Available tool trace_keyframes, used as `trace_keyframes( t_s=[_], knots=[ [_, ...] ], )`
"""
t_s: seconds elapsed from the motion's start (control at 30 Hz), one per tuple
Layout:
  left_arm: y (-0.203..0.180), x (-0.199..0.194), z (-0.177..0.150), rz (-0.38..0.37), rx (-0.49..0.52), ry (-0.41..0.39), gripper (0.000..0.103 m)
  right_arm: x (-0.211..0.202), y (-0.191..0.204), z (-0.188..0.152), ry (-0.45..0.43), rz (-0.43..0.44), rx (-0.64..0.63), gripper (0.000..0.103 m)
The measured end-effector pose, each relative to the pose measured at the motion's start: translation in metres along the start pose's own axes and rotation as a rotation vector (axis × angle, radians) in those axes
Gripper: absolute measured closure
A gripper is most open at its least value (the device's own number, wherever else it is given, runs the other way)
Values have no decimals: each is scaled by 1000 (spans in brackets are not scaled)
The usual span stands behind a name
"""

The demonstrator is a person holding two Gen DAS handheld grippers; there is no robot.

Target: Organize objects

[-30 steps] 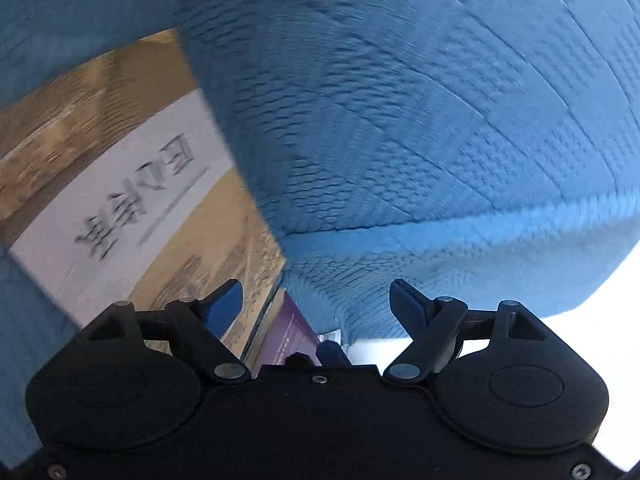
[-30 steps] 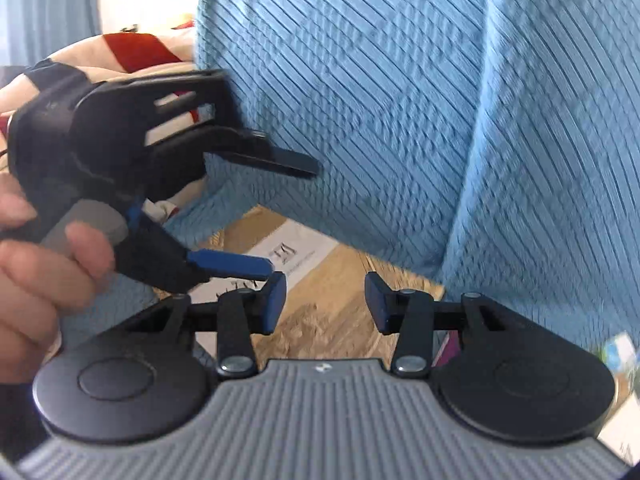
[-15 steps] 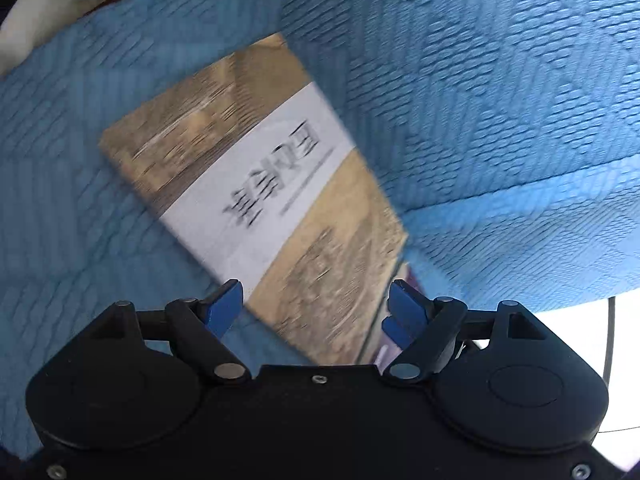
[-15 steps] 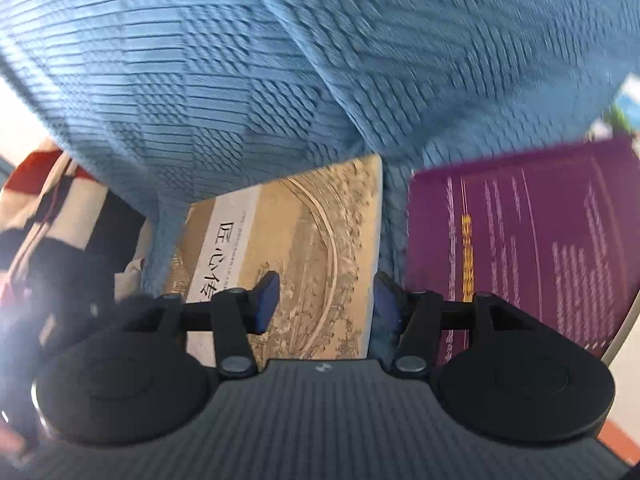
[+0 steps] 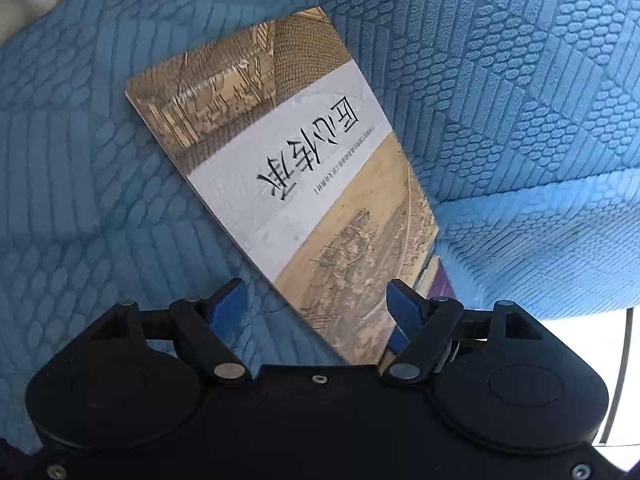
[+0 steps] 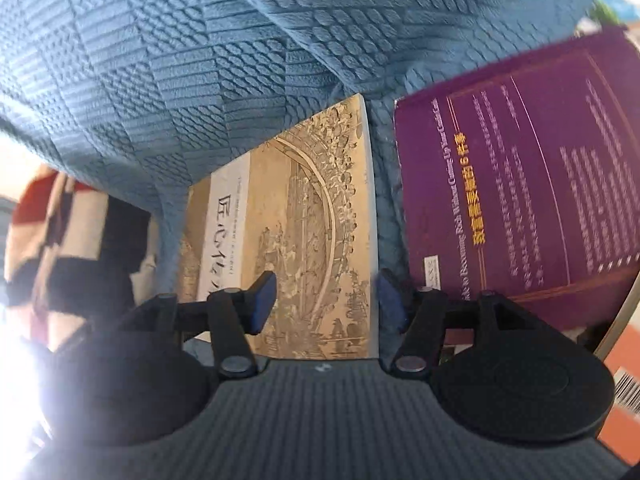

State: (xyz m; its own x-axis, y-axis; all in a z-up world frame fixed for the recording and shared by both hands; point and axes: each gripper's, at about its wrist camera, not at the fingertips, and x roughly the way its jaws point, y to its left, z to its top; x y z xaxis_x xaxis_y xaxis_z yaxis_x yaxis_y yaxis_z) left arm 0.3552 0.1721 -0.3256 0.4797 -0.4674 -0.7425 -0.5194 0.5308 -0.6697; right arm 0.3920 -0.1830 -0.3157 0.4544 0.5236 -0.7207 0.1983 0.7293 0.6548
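A tan book (image 5: 304, 184) with a white title band lies flat on the blue textured sofa cover (image 5: 520, 100). My left gripper (image 5: 316, 304) hovers over the book's near corner, jaws wide and closing slightly, pads not touching it. In the right wrist view the same tan book (image 6: 320, 216) lies left of a purple book (image 6: 512, 184), with a strip of blue cover between them. My right gripper (image 6: 326, 302) hangs over the tan book's right edge. Its jaws are opening and grip nothing. A sliver of the purple book (image 5: 440, 288) shows by the left gripper's right finger.
The blue sofa back (image 6: 240, 60) rises right behind both books. A red, black and cream patterned cloth (image 6: 72, 240) lies at the left. An orange item with a barcode (image 6: 624, 384) sits at the lower right. Something white (image 5: 24, 4) shows at the top left.
The left view tilted down, so the tan book now shows whole. The right gripper rolled and dropped from facing the other gripper and hand to over the two books, jaws wider.
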Motion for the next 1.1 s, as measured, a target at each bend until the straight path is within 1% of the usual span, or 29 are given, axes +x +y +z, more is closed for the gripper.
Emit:
trace_keyframes(
  t_s=[0.07, 0.1, 0.13, 0.17, 0.23, 0.33, 0.43, 0.57, 0.6, 0.63, 0.67, 0.7, 0.73, 0.8, 0.83, 0.87, 0.93, 0.97, 1.1],
  knots=[
    [-1, 3, 1, -8, -14, 1, 28, 2, -5, 1, 2, 48, 60, 41],
    [0, 2, 1, -14, -21, 1, 27, 1, -9, 1, 5, 86, 98, 39],
    [1, 4, 1, -23, -33, 2, 27, 0, -11, 2, 6, 128, 130, 39],
    [3, 5, 0, -37, -51, 8, 26, -1, -11, 3, 2, 164, 142, 39],
    [8, 10, -2, -80, -101, 37, 25, -4, -5, 4, -11, 217, 127, 39],
    [13, 18, -7, -137, -162, 81, 25, -5, 0, 5, -15, 251, 124, 39],
    [13, 25, -13, -167, -185, 102, 26, -4, -1, 6, -12, 289, 150, 39],
    [19, 37, -17, -252, -278, 119, 34, -10, -5, 10, -11, 331, 173, 39],
    [21, 42, -18, -252, -299, 117, 34, -12, -5, 9, -12, 337, 174, 39],
    [23, 45, -18, -250, -318, 119, 36, -14, -5, 10, -14, 343, 177, 39],
    [26, 47, -19, -252, -338, 120, 43, -16, -6, 9, -18, 348, 178, 40],
    [28, 50, -18, -251, -355, 122, 47, -17, -6, 8, -21, 354, 179, 40],
    [29, 52, -19, -254, -367, 123, 56, -18, -6, 8, -24, 359, 180, 40],
    [33, 52, -21, -258, -382, 121, 63, -22, -8, 8, -28, 353, 184, 40],
    [33, 52, -22, -255, -382, 119, 70, -23, -9, 8, -30, 352, 189, 40],
    [31, 52, -23, -241, -369, 121, 80, -25, -11, 8, -31, 353, 195, 40],
    [29, 47, -23, -198, -325, 123, 90, -27, -12, 8, -31, 360, 189, 41],
    [28, 47, -24, -201, -321, 117, 94, -26, -10, 8, -29, 359, 181, 41],
    [24, 37, -25, -225, -273, 95, 94, -27, -5, 6, -47, 300, 126, 40]
  ],
)
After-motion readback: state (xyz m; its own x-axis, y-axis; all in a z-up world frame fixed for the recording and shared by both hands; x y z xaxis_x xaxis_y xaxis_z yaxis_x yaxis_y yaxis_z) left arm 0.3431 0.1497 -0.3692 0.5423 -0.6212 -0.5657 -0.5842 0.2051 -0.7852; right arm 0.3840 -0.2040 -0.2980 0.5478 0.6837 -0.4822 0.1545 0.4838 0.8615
